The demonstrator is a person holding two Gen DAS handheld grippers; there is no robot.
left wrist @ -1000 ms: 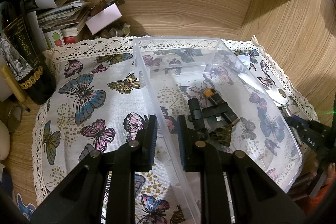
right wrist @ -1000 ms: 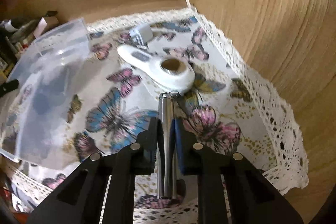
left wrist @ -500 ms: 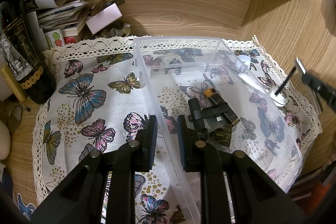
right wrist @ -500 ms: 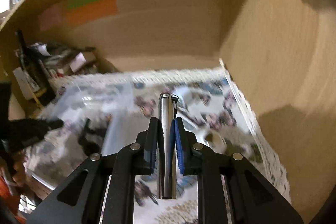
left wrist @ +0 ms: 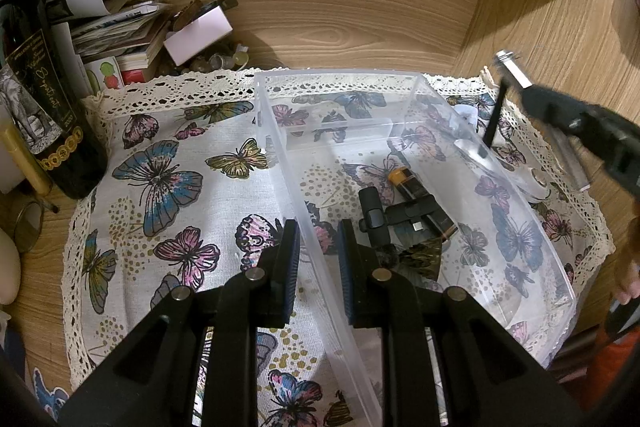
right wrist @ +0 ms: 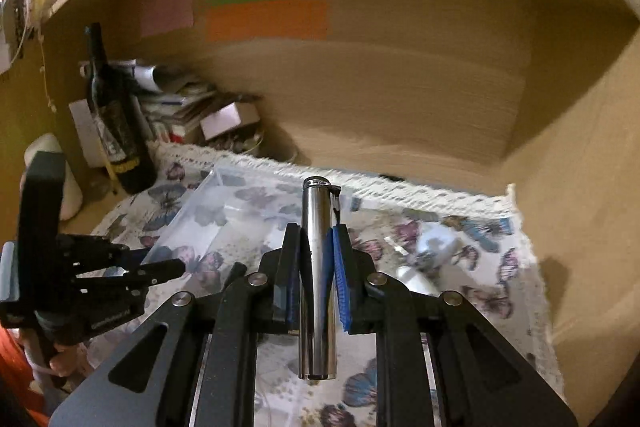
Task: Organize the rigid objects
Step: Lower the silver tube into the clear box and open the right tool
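The step in hand looks like carrying one more loose item to the box: on the one butterfly-print cloth (left wrist: pixel 168 187) with a lace border, which covers the desk inside a wooden alcove, stands one clear plastic bin (left wrist: pixel 516 187), its far wall near the cloth's back edge. The left gripper (left wrist: pixel 318 267) is clenched over the bin's near-left wall, steadying it, one finger outside and one inside. The right gripper (right wrist: pixel 316 267) is clamped on one silver metal cylinder (right wrist: pixel 318 279), a pen-like or lighter-like tube, held in the air above the cloth to the right of the bin. My judgement is that the next move calls for bringing the tube over the open top, lowering it clear of the right wall, and only then parting the fingers. Off the cloth's left edge stands one dark wine bottle (left wrist: pixel 44 115). In the bin I count one battery (left wrist: pixel 412 187) with an orange end and at least two small black pieces (left wrist: pixel 404 213); a further dark item near them is unclear. One white object (left wrist: pixel 532 183) remains on the cloth near its right edge.
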